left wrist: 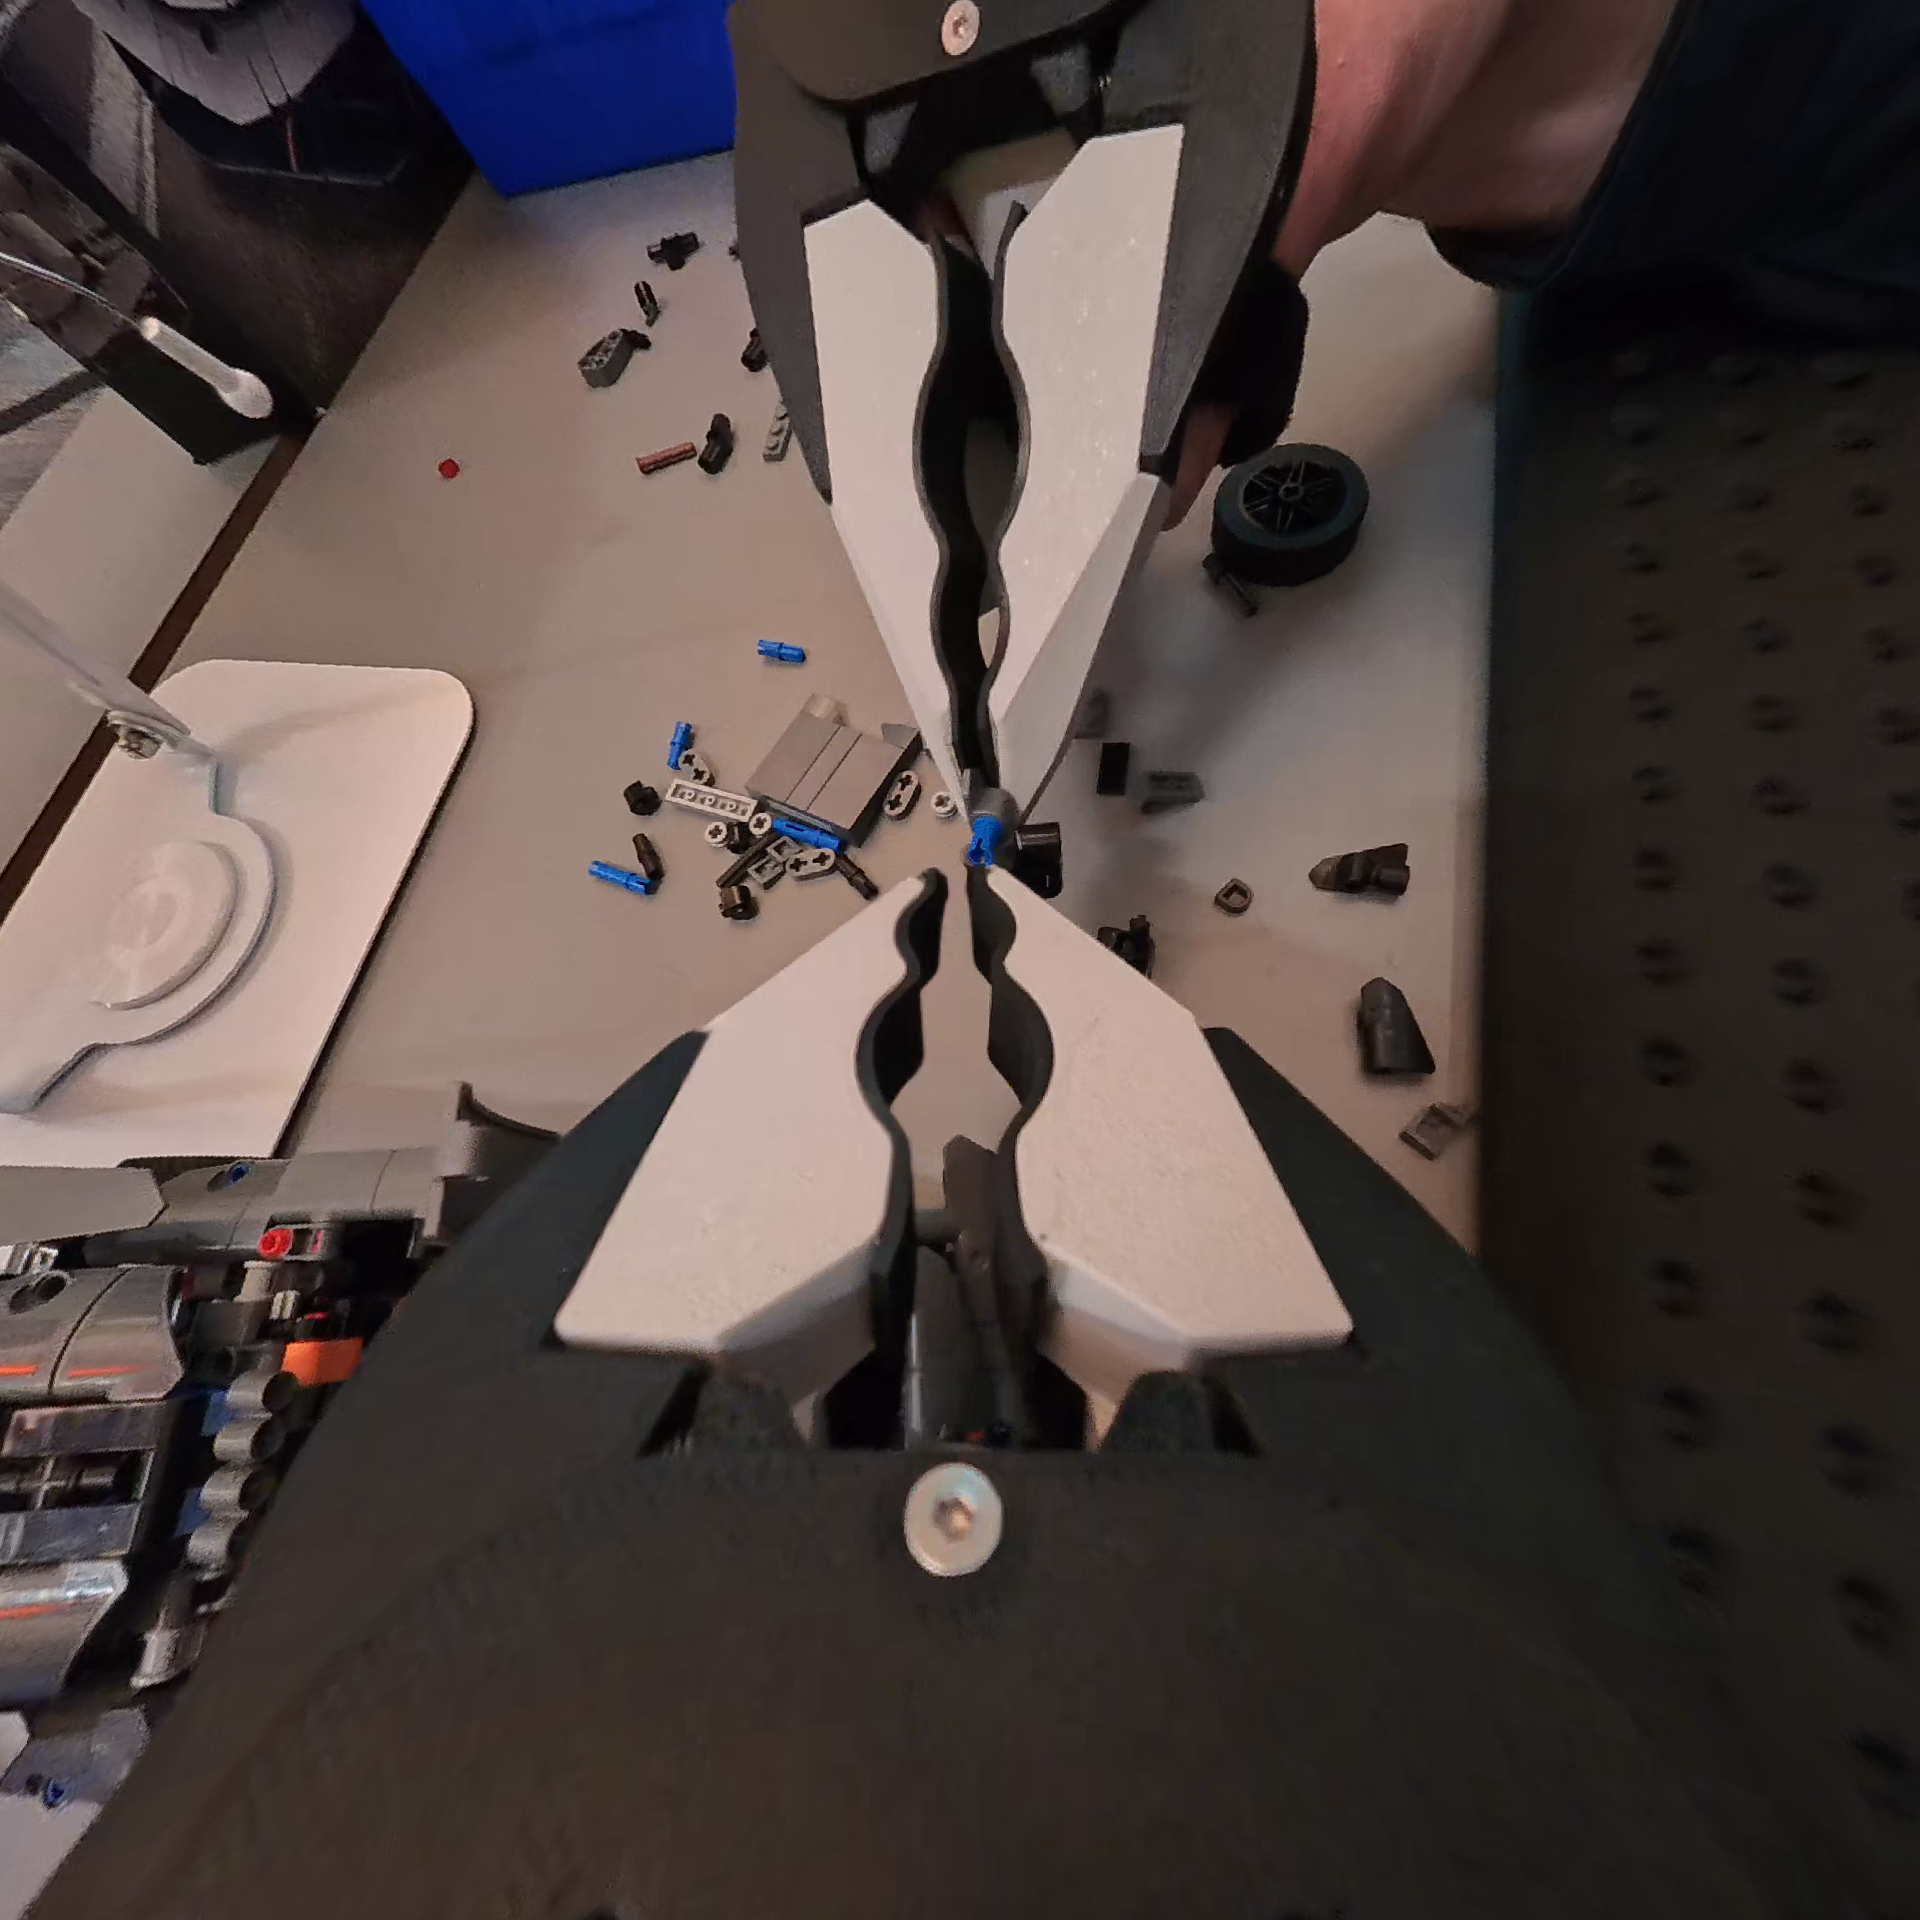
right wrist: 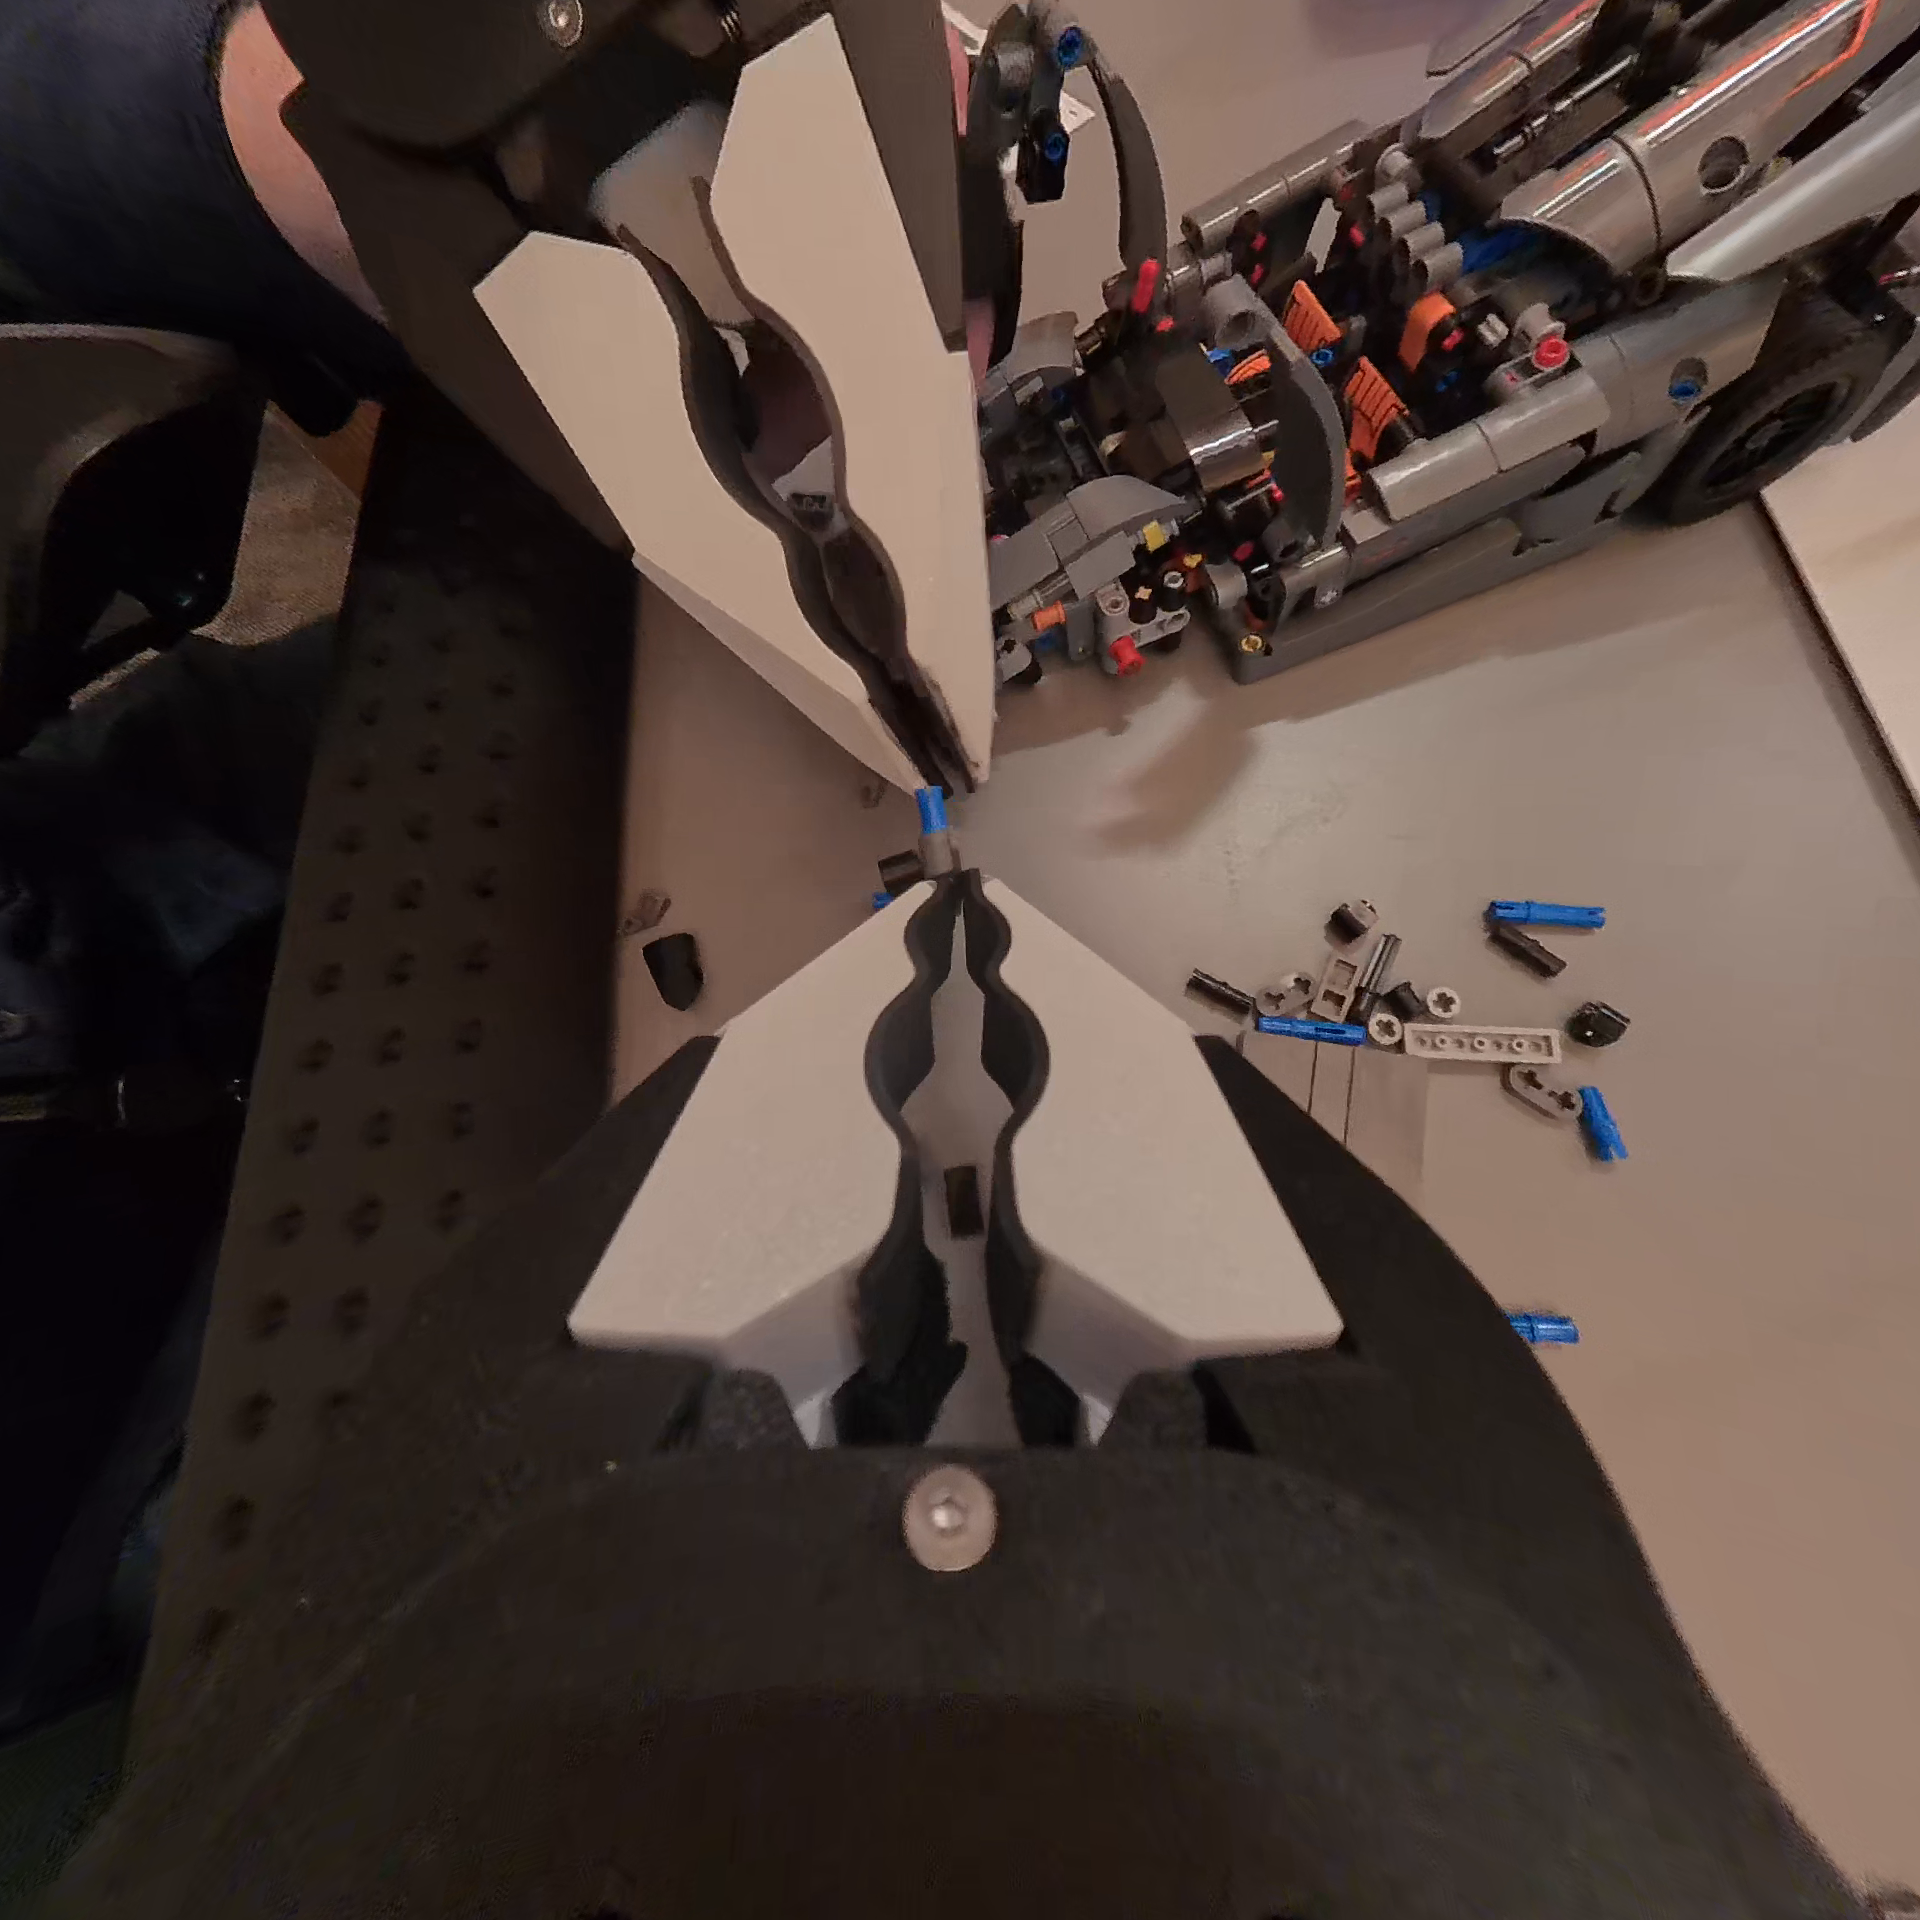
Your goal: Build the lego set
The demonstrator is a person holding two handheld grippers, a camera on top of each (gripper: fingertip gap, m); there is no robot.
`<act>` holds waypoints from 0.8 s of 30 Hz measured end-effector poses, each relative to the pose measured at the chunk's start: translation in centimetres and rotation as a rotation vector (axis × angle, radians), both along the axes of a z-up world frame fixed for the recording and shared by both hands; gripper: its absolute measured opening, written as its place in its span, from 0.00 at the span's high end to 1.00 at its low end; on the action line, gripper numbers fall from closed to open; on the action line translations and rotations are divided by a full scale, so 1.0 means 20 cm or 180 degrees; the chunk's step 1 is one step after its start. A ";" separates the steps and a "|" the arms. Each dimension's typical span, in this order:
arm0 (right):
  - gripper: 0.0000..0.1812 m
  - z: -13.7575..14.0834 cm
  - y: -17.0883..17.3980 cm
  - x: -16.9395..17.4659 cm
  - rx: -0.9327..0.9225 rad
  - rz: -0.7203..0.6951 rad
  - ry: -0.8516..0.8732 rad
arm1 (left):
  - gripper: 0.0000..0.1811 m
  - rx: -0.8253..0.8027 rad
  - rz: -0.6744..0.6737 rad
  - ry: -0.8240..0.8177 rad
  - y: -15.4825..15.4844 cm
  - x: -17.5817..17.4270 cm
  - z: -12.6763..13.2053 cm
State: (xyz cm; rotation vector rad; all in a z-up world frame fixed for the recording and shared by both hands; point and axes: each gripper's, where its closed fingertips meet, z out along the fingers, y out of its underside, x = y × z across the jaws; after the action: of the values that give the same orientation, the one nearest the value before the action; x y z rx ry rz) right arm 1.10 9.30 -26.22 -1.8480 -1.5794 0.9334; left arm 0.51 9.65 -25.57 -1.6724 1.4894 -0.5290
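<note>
My right gripper (right wrist: 954, 883) is shut on a small grey connector (right wrist: 940, 857) at its very tips, just above the grey table. A blue pin (right wrist: 928, 808) sticks out of the connector. My left gripper (left wrist: 953, 881) faces it tip to tip, nearly shut, with the pin's free end (left wrist: 977, 844) at its tips. In the left wrist view the right gripper (left wrist: 982, 784) comes down from the top with the connector (left wrist: 994, 802). In the right wrist view the left gripper (right wrist: 943, 781) reaches in from the upper left. The part-built grey, black and orange car (right wrist: 1455, 395) stands at the back right and shows at the left wrist view's lower left (left wrist: 156, 1351).
Loose blue pins, black pins and grey plates lie scattered (left wrist: 769, 821) (right wrist: 1455, 1029) beside the grippers. A black wheel (left wrist: 1288, 514) lies to the far right. A white stand base (left wrist: 208, 883) sits at the left. A black perforated mat (left wrist: 1714, 935) borders the table. My two grippers' fingertips are within a few centimetres of each other.
</note>
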 end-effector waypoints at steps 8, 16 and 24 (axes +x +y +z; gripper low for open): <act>1.00 -0.01 0.00 -0.01 0.0035 0.0010 -0.0026 | 0.95 -0.0023 -0.0127 -0.0056 -0.03 0.03 0.01; 1.00 0.03 -0.01 -0.01 -0.0024 0.0025 0.0096 | 0.99 0.0004 -0.0121 -0.0027 -0.03 0.02 0.00; 1.00 0.07 -0.01 -0.01 -0.0127 0.0021 0.0266 | 0.99 -0.0125 -0.0112 -0.0167 -0.03 0.02 0.02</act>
State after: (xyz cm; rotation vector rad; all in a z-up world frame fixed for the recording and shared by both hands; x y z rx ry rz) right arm 1.00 9.15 -24.82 -1.8075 -1.5278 1.0384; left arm 0.86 9.05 -25.26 -1.6523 1.4814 -0.6202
